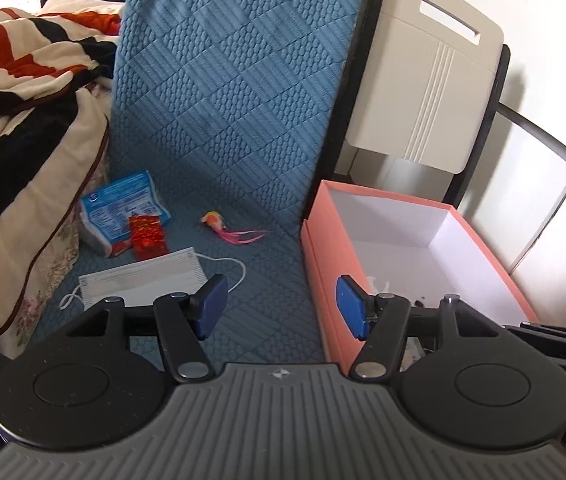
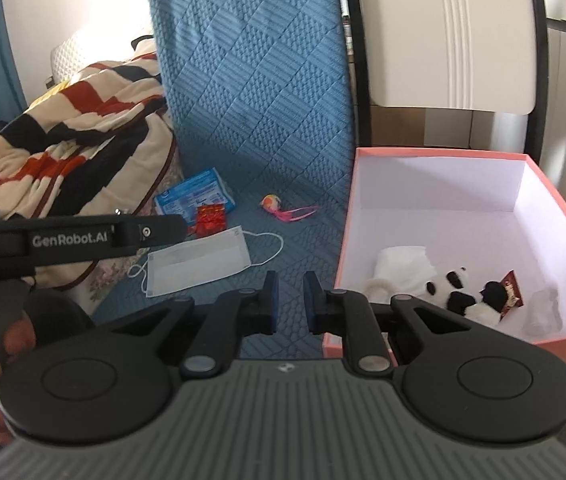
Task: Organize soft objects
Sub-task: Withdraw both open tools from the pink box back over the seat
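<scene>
A blue quilted cover [image 1: 219, 128] spreads over the seat and runs up the backrest, carrying nearly everything in view. To its left a striped blanket [image 1: 23, 92] in cream, black and orange is heaped beside it. On the right stands a pink box [image 2: 563, 208] with a white inside, its near wall touching the cover's edge; behind it rises a cream folding chair back [image 1: 423, 80].

In the box lie a white tissue-like wad [image 2: 403, 262], a panda plush [image 2: 459, 294] just beside it, and a small red tag [image 2: 510, 286] against the panda (something clear sits in the near right corner, too faint to name).

On the cover, a white face mask [image 1: 143, 282] lies flat, its ear loop trailing toward the box. Just beyond it rests a blue tissue packet [image 1: 123, 204], with a red packet [image 1: 147, 236] leaning on it. A little bird toy [image 1: 219, 222] with pink tail feathers sits apart, between the packet and the box.

The left gripper [image 1: 283, 308] hovers with jaws wide open and empty, one pad over the mask's edge, the other before the box wall. The right gripper [image 2: 290, 304] has its jaws drawn nearly together, gripping nothing, over bare cover near the box's corner.
</scene>
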Motion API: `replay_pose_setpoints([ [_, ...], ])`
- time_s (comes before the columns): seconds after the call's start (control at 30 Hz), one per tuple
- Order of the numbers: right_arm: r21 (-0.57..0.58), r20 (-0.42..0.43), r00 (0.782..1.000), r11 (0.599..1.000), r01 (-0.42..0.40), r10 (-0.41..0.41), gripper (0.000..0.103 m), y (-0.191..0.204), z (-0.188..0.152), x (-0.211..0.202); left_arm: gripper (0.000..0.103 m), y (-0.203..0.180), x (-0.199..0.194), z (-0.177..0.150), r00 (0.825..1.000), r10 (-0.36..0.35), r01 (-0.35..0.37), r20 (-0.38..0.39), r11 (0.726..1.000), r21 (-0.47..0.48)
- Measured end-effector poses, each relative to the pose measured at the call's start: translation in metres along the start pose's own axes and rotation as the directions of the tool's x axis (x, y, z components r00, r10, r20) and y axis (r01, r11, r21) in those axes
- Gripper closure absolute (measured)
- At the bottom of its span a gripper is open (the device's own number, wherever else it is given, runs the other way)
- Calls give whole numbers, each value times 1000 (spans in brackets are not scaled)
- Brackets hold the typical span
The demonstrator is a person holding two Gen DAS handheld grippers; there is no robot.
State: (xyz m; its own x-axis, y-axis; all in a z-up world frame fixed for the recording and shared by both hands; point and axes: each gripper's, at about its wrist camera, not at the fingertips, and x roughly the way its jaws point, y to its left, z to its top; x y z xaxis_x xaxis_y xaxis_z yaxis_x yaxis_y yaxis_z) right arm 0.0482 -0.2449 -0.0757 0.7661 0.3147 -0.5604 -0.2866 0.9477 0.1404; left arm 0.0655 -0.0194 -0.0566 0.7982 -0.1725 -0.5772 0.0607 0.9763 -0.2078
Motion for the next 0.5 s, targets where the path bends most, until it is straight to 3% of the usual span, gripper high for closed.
replay_pose_setpoints([
  [0.5,3,3,1000,1000,-5,5,85,23,-19,24,37,41,16,-27,998,16,-15,-60,1000,19],
])
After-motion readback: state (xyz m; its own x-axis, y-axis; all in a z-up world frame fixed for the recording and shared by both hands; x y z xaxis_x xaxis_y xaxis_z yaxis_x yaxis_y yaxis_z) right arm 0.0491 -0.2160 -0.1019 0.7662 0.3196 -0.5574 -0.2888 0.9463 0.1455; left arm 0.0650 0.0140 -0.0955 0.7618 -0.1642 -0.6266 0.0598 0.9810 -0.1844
